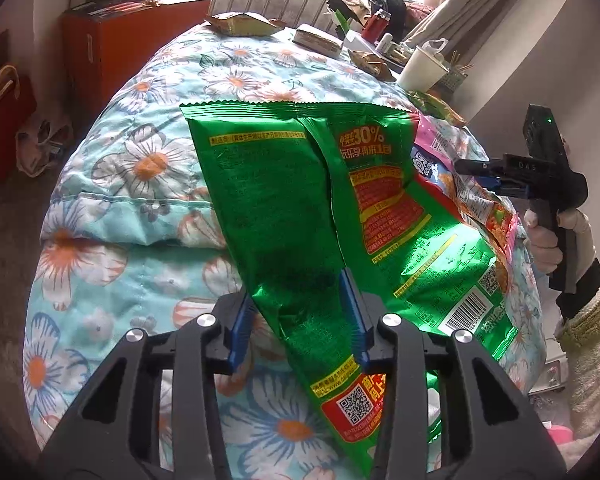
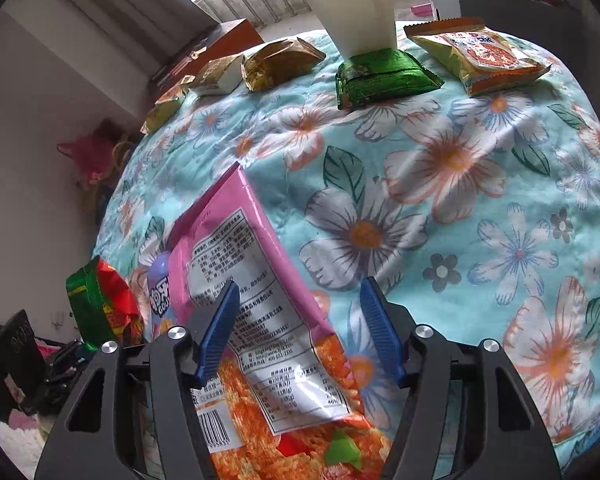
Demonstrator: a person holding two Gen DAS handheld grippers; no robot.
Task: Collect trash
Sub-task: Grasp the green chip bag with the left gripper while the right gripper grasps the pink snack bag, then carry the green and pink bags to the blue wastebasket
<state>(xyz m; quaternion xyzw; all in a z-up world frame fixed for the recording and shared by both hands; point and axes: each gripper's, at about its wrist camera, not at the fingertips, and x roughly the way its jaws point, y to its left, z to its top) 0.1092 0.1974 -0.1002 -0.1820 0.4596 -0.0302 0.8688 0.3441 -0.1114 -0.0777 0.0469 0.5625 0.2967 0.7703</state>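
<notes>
A large green snack bag (image 1: 284, 200) stands tilted over the floral quilt (image 1: 140, 168). My left gripper (image 1: 298, 320) is shut on its creased lower part, and both blue pads touch the foil. Beside it lies a pink and orange snack bag (image 2: 236, 248), flat on the quilt. My right gripper (image 2: 300, 328) hangs open over that bag. Its left pad (image 2: 216, 332) overlaps the bag and its right pad (image 2: 380, 328) is over bare quilt. In the left wrist view the right gripper (image 1: 476, 168), held by a hand, sits at the pink bag (image 1: 480, 204).
At the quilt's far side are a white paper cup (image 2: 352, 12), a green packet (image 2: 380, 76), an orange and yellow packet (image 2: 484, 56), a gold packet (image 2: 280, 62) and a small box (image 2: 220, 72). An orange box (image 1: 112, 44) and a red bag (image 1: 0, 120) stand on the floor.
</notes>
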